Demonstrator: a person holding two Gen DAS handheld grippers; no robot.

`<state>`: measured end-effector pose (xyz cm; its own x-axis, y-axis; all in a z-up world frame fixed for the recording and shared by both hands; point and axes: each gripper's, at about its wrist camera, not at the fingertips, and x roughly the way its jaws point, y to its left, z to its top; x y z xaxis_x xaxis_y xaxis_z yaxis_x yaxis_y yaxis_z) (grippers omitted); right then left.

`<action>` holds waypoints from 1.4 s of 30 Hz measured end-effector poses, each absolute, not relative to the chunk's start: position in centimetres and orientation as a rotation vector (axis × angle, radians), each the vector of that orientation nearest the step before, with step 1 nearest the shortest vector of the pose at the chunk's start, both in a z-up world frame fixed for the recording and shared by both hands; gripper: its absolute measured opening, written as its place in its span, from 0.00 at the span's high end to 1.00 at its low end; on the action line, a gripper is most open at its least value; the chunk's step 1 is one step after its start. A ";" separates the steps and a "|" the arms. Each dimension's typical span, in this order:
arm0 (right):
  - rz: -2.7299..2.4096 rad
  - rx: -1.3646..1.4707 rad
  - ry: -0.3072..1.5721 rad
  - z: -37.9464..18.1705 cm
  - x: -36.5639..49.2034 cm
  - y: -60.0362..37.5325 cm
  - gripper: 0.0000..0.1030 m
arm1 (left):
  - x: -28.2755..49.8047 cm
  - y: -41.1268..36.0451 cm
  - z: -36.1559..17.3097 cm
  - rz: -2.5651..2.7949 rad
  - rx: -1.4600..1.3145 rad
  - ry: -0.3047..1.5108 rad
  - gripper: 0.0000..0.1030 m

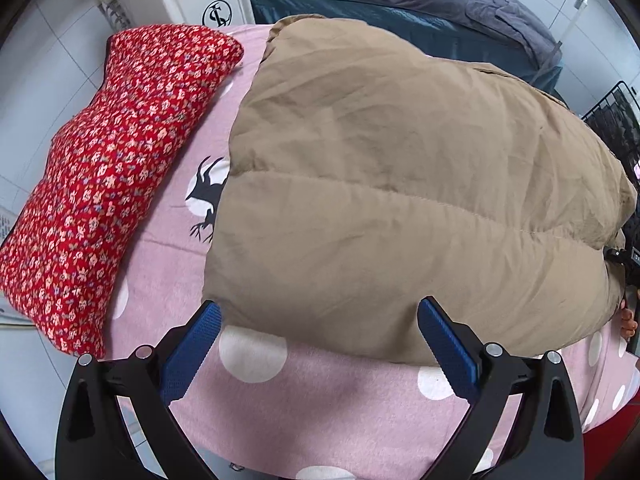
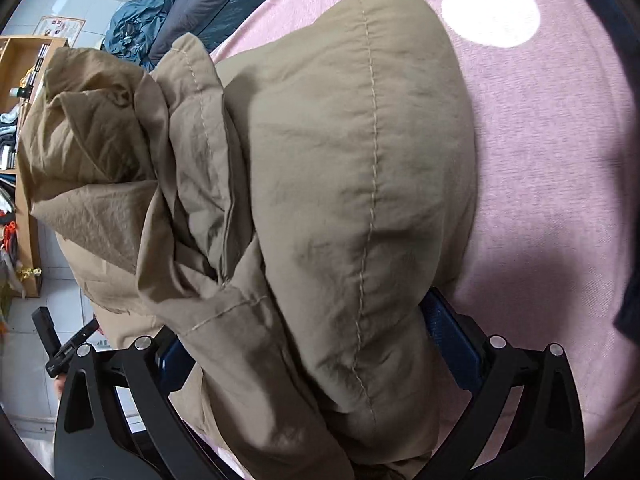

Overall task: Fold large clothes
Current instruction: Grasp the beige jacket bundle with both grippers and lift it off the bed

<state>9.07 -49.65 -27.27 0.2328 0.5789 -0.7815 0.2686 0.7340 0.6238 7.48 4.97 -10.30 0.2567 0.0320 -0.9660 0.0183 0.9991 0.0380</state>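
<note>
Jacket: a tan padded jacket point(image 1: 400, 184) lies folded into a thick bundle on a pink sheet point(image 1: 320, 408) with white dots; the surface under the sheet does not show. In the right wrist view its layered edges and stitched seams point(image 2: 372, 184) fill most of the frame.

Left claw: the left claw point(image 1: 320, 320) hangs just in front of the jacket's near edge, blue pads point(image 1: 192, 352) wide apart, gripping nothing. The right pad's tip overlaps the jacket's lower edge; whether it touches cannot be told.

Right claw: the right claw point(image 2: 320, 344) has a thick fold of the jacket between its two fingers, and the cloth drapes over the left finger. The fingers stand wide, the blue pad point(image 2: 452, 344) on the right lies against the cloth, and whether they actually press on the fold cannot be told.

Red cloth: a red flowered bundle point(image 1: 108, 184) lies on the sheet to the left of the jacket, apart from it.

Print: a dark deer figure point(image 1: 208, 196) on the sheet shows between the red cloth and the jacket, partly covered by the jacket.

Background: a dark blue quilt point(image 1: 400, 4) lies beyond the jacket, and a wooden shelf point(image 2: 24, 120) stands at the left in the right wrist view.
</note>
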 end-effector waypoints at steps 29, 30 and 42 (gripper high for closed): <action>0.268 0.800 1.353 -28.6 12.0 -48.6 0.04 | 8.1 4.8 -10.1 -0.004 0.027 1.312 0.06; 0.286 0.799 1.356 -28.4 12.6 -48.0 0.04 | 8.2 5.2 -10.1 -0.006 0.004 1.311 0.06; 0.300 0.828 1.314 -28.3 11.8 -46.4 0.04 | 13.0 12.8 -10.2 -0.050 -0.198 1.271 0.06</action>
